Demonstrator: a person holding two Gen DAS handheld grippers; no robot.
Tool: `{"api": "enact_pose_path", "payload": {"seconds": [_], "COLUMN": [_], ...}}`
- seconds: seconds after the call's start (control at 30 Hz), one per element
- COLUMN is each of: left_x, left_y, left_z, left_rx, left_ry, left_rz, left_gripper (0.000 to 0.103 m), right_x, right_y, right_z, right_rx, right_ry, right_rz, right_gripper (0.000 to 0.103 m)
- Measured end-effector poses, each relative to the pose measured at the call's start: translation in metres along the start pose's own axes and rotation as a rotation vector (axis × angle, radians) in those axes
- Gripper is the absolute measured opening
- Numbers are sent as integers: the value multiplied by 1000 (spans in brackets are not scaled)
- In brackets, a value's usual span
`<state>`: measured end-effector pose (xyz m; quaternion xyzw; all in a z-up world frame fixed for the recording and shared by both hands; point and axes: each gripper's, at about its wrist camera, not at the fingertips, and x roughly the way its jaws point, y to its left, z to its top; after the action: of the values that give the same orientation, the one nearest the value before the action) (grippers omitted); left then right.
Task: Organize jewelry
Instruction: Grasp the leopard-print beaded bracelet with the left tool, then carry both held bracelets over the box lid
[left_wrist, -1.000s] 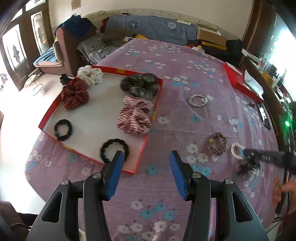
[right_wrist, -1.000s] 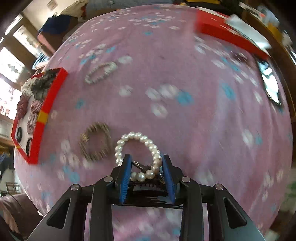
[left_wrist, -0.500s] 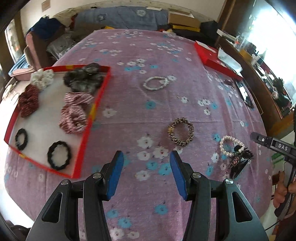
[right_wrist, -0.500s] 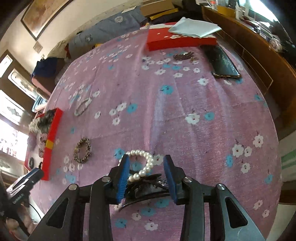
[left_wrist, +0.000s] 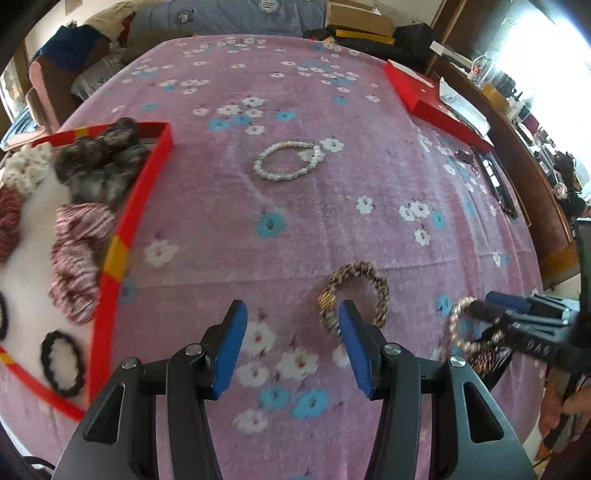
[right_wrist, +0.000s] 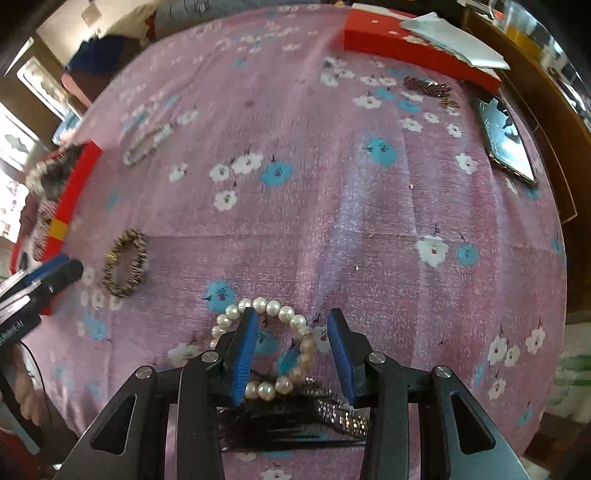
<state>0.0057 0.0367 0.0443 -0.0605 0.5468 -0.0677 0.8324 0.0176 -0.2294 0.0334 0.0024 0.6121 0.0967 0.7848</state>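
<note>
A brown-and-gold beaded bracelet (left_wrist: 369, 275) lies on the pink flowered cloth, just past the right fingertip of my left gripper (left_wrist: 291, 310), which is open and empty. In the right wrist view a pearl bracelet (right_wrist: 275, 307) lies flat on the cloth under my right gripper (right_wrist: 293, 317). The gripper's left finger crosses the ring, and the ring's right side sits between the open jaws without being pressed. A black hair clip with rhinestones (right_wrist: 332, 413) lies beneath that gripper. A white bead bracelet (left_wrist: 288, 160) rests farther off, mid-cloth. The right gripper (left_wrist: 480, 310) also shows at the left wrist view's right edge.
A red-rimmed tray (left_wrist: 147, 192) at the left holds several scrunchies (left_wrist: 77, 258) and black hair ties (left_wrist: 62, 362). A red box (right_wrist: 406, 48) with paper on it, a dark trinket (right_wrist: 428, 88) and a phone (right_wrist: 508, 147) lie at the far right.
My left gripper swung right from the tray and came down near the brown bracelet. The right gripper's jaws widened off the pearl bracelet and clip, which now lie on the cloth.
</note>
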Motion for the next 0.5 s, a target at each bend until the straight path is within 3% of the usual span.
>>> {"api": "enact_pose_path", "payload": {"seconds": [0.23,0.27,0.3,0.37,0.5], "left_x": [27,31,30,31,17], "left_y": [-20,-24,-26,-31,-28], "left_z": [5,4,3,3,4], "left_rx": [66,79,88,115,79], "left_ry": [40,50,37,41,23], "left_rz": [-34,-28,-16,2,-36], "left_gripper": [50,50,40,13,12], "right_x": [10,11,10,11,-6], "right_y": [15,18,22,32,39], "right_z": [-1,-1,-3,-5,-6], "right_rx": [-60,-69,-87,-97,-60], "right_ry": [29,26,17,13,-53], "right_rz": [-73,-81,-87,-90,14], "right_gripper": [41,31,17,11,11]}}
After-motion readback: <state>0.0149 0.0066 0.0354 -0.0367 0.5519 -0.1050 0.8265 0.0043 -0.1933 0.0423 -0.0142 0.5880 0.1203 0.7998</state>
